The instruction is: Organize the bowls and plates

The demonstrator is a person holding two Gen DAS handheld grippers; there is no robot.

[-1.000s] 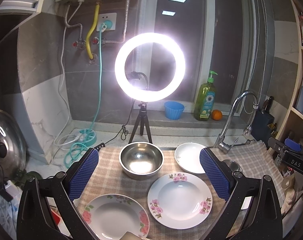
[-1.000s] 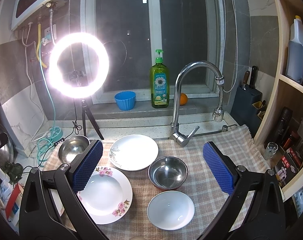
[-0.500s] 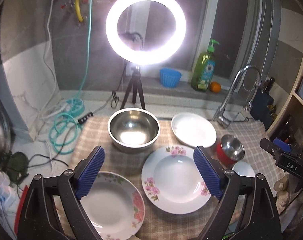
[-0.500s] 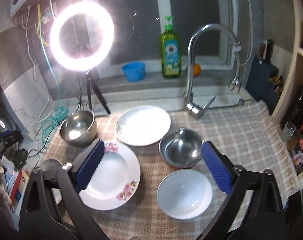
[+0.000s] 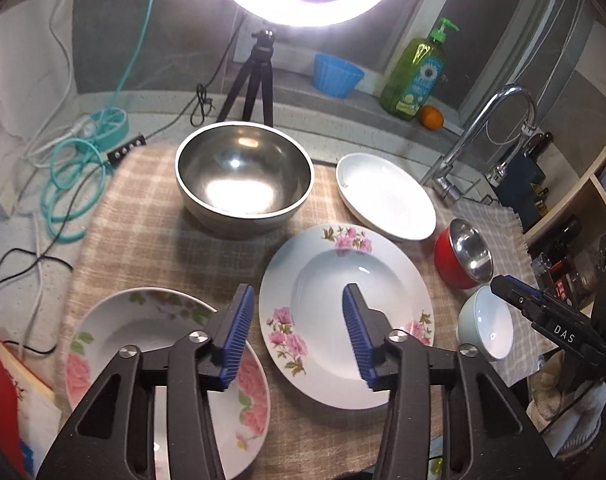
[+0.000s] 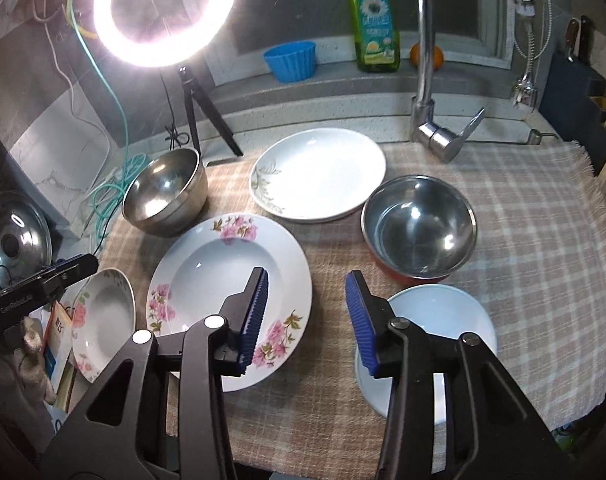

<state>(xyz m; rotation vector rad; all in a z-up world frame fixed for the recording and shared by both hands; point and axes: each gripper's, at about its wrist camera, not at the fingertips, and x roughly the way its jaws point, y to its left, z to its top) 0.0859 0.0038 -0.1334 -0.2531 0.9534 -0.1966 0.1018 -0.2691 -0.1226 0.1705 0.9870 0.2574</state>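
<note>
Blue ribbed pads line both tools, and nothing is gripped by either. The left gripper (image 5: 297,320) is seen with its jaws partly apart, having just been closing, and only air lies between them; below the gap sits the near-left rim of the flowered plate (image 5: 343,280), with a second flowered plate (image 5: 143,332) under its left finger. Ahead of it stands the large steel bowl (image 5: 245,178), and ahead to its right the plain white plate (image 5: 387,196).

The right gripper (image 6: 307,312) is likewise partly open after closing, and empty. Bare checked cloth (image 6: 543,240) is seen between its fingers; the flowered plate lies under its left finger, and the white bowl (image 6: 443,312) just beside and under its right finger. The red-sided steel bowl (image 6: 419,224) stands ahead to its right, touching the white bowl's far rim.
</note>
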